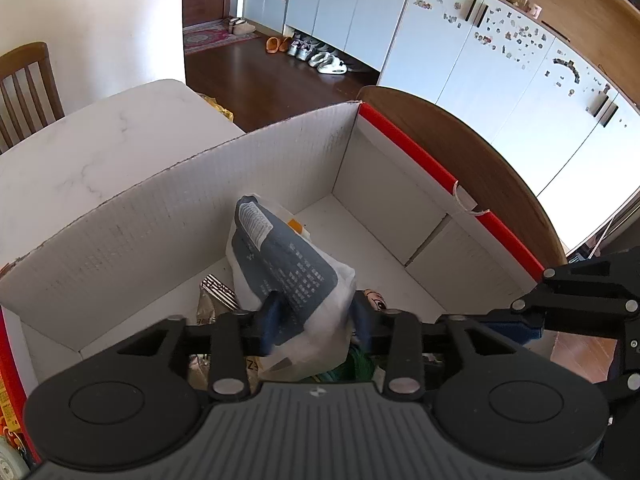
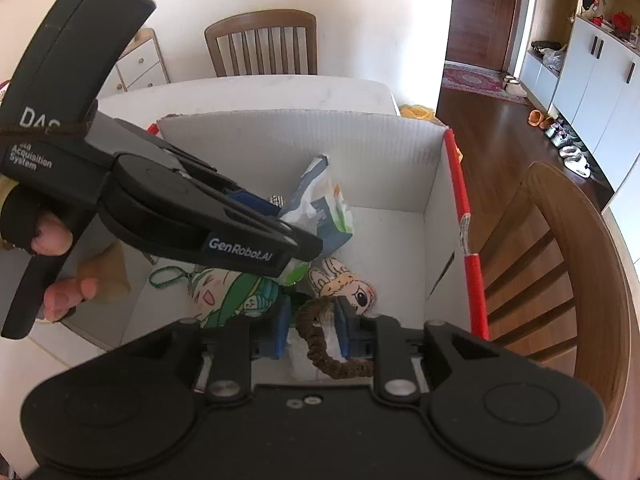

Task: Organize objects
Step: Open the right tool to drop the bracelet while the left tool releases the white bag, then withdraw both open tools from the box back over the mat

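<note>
The left tool (image 1: 314,314) is clamped on a grey-and-white packet (image 1: 286,264) above the cardboard box (image 1: 160,216). The right tool (image 2: 312,328) grips a brown scrunchie (image 2: 320,344) over the box, which stands on the white worktop (image 1: 88,148).

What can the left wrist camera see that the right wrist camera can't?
Only the left wrist view shows the long cabinet doors dotted with magnets and the packet's printed dark back.

Only the right wrist view shows the brown scrunchie at the right gripper, the green cartoon pouch, and the person's hand holding the left gripper.

Both show the white cardboard box, the snack packet held in the left gripper's jaws, and the shoes by the cabinets.
</note>
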Action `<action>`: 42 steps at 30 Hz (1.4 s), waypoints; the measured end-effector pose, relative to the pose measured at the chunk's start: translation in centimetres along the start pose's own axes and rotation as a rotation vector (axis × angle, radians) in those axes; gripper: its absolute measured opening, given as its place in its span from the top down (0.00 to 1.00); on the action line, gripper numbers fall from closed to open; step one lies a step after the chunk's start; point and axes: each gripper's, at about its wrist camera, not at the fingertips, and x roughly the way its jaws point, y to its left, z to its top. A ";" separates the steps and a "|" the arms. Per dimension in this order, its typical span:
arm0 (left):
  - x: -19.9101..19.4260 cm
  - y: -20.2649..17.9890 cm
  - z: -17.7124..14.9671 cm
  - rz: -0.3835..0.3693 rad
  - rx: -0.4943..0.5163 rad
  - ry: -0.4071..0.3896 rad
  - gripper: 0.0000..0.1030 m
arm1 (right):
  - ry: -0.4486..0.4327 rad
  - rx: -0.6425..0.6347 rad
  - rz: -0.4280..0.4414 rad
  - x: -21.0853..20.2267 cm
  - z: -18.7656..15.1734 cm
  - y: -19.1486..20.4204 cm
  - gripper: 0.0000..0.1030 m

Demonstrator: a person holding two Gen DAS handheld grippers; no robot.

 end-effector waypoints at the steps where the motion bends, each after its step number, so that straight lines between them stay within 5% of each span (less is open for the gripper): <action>1: -0.2 0.0 -0.1 0.004 0.003 0.000 0.48 | -0.003 0.003 0.001 -0.1 0.1 0.1 0.74; 25: -9.2 2.0 -3.0 0.038 -0.066 -0.186 0.38 | -0.117 0.033 -0.009 -4.1 0.9 1.8 0.55; 42: -16.4 4.4 -6.8 0.066 -0.097 -0.277 0.21 | -0.184 0.095 0.000 -5.8 1.5 6.3 0.24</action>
